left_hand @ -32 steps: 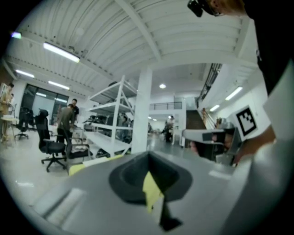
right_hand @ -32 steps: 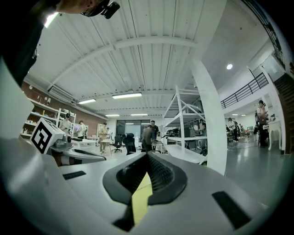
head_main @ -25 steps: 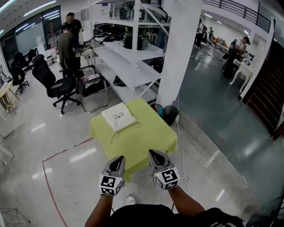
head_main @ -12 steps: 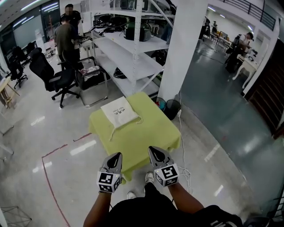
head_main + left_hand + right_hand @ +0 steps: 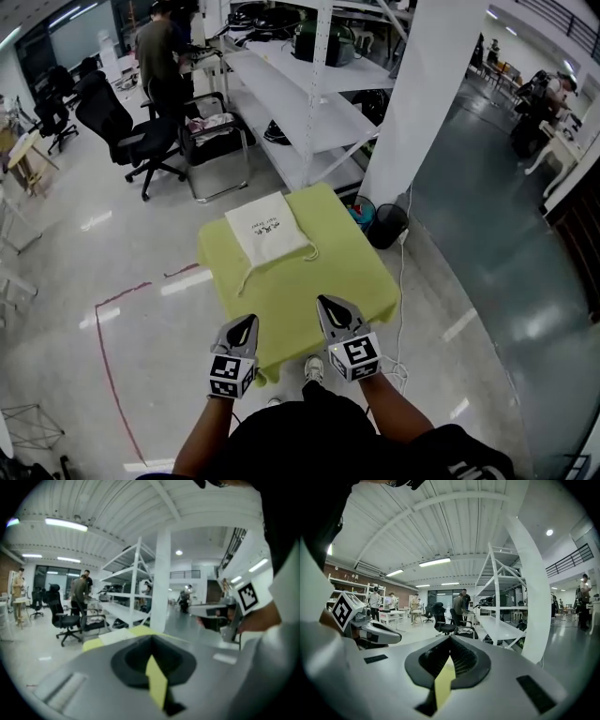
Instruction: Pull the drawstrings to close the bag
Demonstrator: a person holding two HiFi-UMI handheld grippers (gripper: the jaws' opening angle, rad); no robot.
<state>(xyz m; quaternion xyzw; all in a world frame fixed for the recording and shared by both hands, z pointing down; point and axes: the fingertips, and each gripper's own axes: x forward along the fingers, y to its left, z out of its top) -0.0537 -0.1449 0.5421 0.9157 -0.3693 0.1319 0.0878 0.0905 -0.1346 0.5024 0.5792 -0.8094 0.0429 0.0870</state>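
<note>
A white drawstring bag (image 5: 268, 227) lies flat on the far left part of a small table with a yellow-green cloth (image 5: 319, 281); its cords trail off its near corners onto the cloth. My left gripper (image 5: 247, 324) is held at the table's near edge, shut and empty. My right gripper (image 5: 332, 306) hovers over the near edge beside it, also shut with nothing held. Both are well short of the bag. In the left gripper view the bag (image 5: 117, 636) shows as a pale patch beyond the shut jaws. The right gripper view shows only the room past its shut jaws.
A white shelving rack (image 5: 309, 103) and a white pillar (image 5: 422, 94) stand behind the table. A black bin (image 5: 386, 225) sits at the table's far right corner. Office chairs (image 5: 122, 136) and people (image 5: 159, 56) are at the far left. Red tape (image 5: 108, 347) marks the floor.
The view has moved closer to the table, which now sits nearer the frame's middle. Both grippers stay shut, side by side at the near edge.
</note>
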